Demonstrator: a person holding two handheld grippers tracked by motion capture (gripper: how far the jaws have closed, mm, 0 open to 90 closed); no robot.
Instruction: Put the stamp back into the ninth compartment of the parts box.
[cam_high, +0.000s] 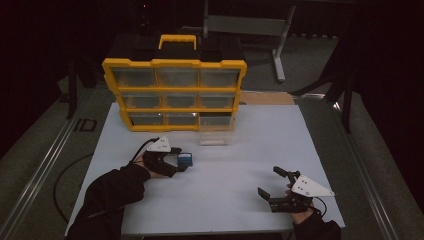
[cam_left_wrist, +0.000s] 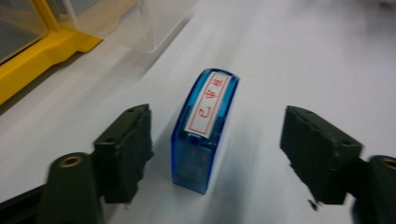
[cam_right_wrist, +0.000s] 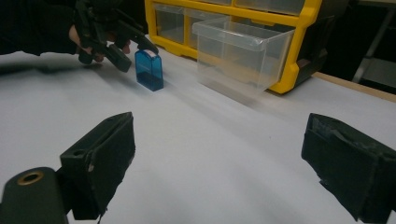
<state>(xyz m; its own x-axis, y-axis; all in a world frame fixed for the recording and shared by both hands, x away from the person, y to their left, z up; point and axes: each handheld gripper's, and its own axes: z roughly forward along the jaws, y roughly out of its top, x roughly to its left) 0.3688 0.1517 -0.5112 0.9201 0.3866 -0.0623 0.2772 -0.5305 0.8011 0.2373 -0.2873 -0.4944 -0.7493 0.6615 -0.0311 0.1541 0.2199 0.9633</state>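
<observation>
While left gripper (cam_left_wrist: 215, 154) fingers gape around upright blue stamp (cam_left_wrist: 204, 128) | long axis runs away | right gripper (cam_right_wrist: 224, 168) apart

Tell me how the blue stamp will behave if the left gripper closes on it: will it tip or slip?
The stamp looks like hard, glossy plastic, so it is probably stiff but may slip a little. It stands upright on a narrow base, taller than wide, so an uneven push could tip it. The left gripper is open with the stamp between its jaws, untouched.
</observation>
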